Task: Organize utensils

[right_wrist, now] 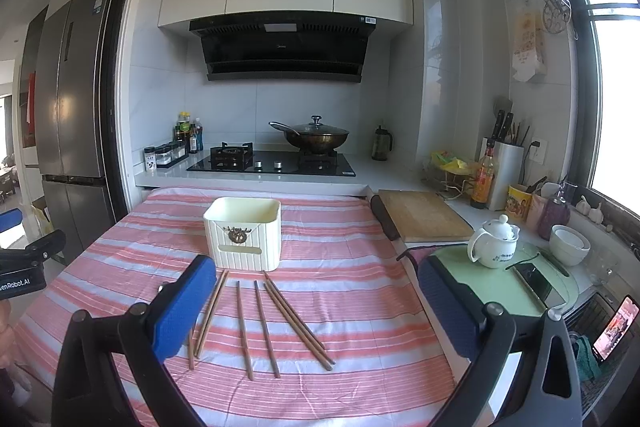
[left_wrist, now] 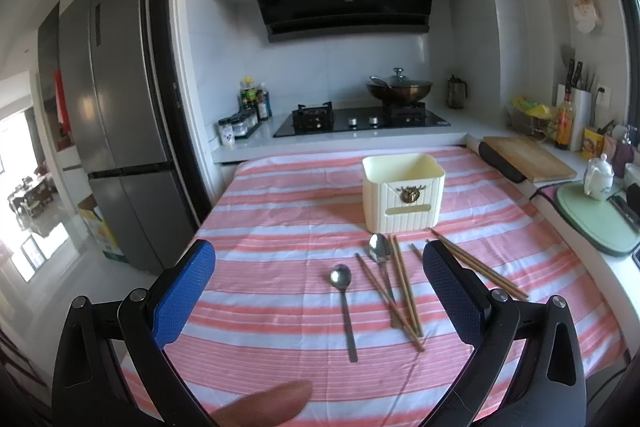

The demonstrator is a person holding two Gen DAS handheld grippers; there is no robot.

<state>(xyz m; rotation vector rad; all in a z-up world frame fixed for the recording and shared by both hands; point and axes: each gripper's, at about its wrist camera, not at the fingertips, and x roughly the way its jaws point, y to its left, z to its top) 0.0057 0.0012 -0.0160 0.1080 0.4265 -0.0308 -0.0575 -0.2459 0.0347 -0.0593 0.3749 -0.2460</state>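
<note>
A cream utensil box point(left_wrist: 403, 193) stands empty on the pink striped tablecloth point(left_wrist: 280, 211); it also shows in the right wrist view point(right_wrist: 244, 235). In front of it lie two steel spoons, one alone point(left_wrist: 345, 303) and one point(left_wrist: 380, 251) among several wooden chopsticks point(left_wrist: 404, 295). The chopsticks point(right_wrist: 264, 323) lie spread in the right wrist view. My left gripper point(left_wrist: 319, 291) is open and empty above the spoons. My right gripper point(right_wrist: 318, 307) is open and empty above the chopsticks.
A wooden cutting board point(right_wrist: 422, 215), a white teapot point(right_wrist: 494, 243) on a green mat and white bowls point(right_wrist: 568, 245) sit on the right counter. A stove with a lidded wok point(right_wrist: 312, 137) stands behind the table. A fridge point(left_wrist: 116, 115) is at left.
</note>
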